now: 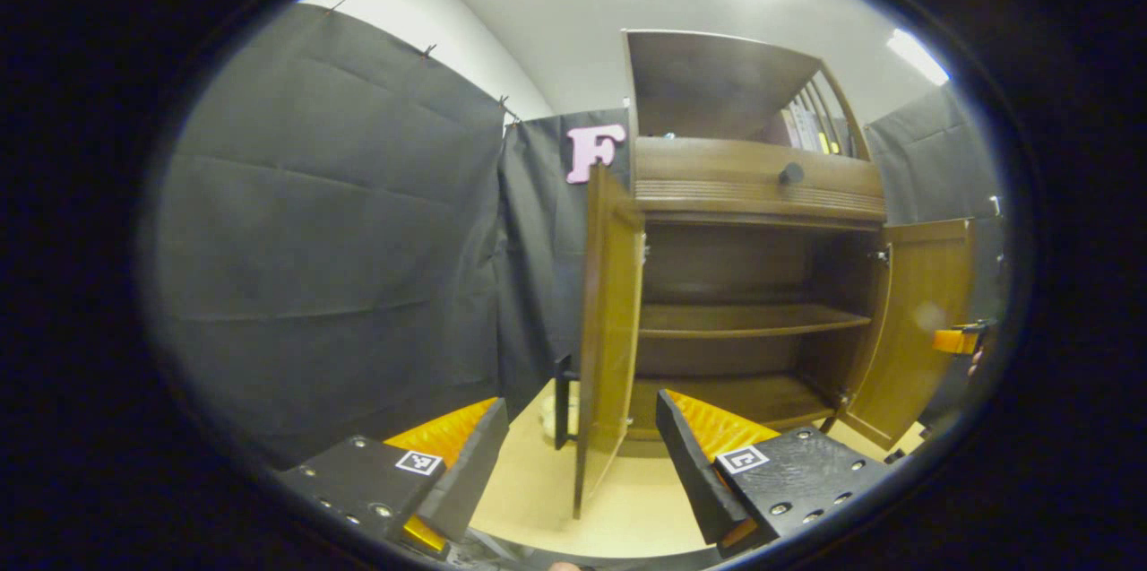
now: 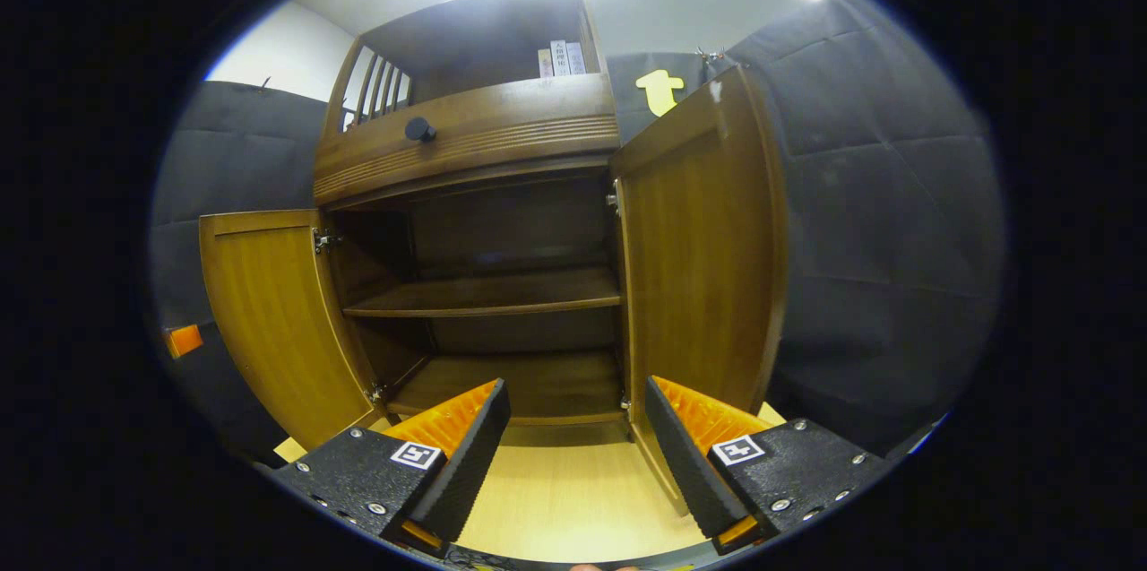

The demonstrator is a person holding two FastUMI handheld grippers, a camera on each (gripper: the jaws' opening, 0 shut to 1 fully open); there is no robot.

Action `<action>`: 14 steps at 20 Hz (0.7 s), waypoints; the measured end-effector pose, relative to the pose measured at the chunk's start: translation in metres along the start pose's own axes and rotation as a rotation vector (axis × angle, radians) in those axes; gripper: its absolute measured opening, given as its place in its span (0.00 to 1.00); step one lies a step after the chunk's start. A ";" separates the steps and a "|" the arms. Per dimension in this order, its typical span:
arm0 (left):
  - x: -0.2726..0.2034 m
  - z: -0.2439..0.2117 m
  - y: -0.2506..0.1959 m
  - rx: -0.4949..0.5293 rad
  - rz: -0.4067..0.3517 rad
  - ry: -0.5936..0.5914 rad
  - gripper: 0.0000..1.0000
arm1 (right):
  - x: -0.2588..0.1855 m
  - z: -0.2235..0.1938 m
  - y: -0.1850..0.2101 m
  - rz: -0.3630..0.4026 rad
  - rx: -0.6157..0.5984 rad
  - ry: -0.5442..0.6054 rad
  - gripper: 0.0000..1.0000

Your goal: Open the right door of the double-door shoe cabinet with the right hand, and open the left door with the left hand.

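Both doors of the shoe cabinet [image 2: 484,221] hang wide open; left gripper [image 1: 573,454] and right gripper [image 2: 573,445] fingers spread at frame bottom, holding nothing

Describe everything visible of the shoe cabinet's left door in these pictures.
The flat brown wooden left door stands swung wide open, seen almost edge-on in the left gripper view, upright on metal hinges at the cabinet's left side. In the right gripper view its plain, glossy inner face shows, with a raised strip along the top. Its lower edge hangs just above the pale floor. Nothing touches it; the open left tool sits apart, in front of it.
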State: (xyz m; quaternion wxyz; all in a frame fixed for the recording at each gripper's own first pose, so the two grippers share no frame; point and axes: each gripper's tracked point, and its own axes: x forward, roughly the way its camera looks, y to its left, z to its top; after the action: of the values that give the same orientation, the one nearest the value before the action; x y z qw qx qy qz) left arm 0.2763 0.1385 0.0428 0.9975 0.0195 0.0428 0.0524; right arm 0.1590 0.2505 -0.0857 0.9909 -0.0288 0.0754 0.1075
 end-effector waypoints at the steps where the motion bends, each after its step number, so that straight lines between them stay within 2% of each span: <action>1: -0.002 0.009 -0.017 -0.001 -0.012 -0.012 1.00 | -0.005 0.005 -0.005 0.003 -0.012 -0.007 0.94; 3: 0.000 0.021 -0.052 -0.003 -0.027 -0.035 1.00 | -0.011 0.018 -0.015 0.018 -0.022 -0.026 0.92; 7: -0.004 0.035 -0.111 -0.028 -0.035 -0.067 1.00 | -0.018 0.039 -0.029 0.072 -0.029 -0.075 0.94; 9: -0.005 0.039 -0.133 -0.074 -0.042 -0.081 1.00 | -0.016 0.039 -0.036 0.084 -0.038 -0.085 0.92; 11: -0.009 0.039 -0.152 -0.133 -0.038 -0.087 0.97 | -0.016 0.036 -0.036 0.116 -0.021 -0.069 0.94; 14: -0.014 0.039 -0.164 -0.146 -0.042 -0.082 0.95 | -0.016 0.037 -0.038 0.159 -0.002 -0.073 0.92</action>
State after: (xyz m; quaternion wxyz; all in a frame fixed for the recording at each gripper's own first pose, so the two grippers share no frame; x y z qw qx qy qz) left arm 0.2829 -0.0275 0.0757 0.9981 -0.0519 -0.0018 0.0335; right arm 0.1567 0.2130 -0.0449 0.9813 -0.0197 0.0414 0.1869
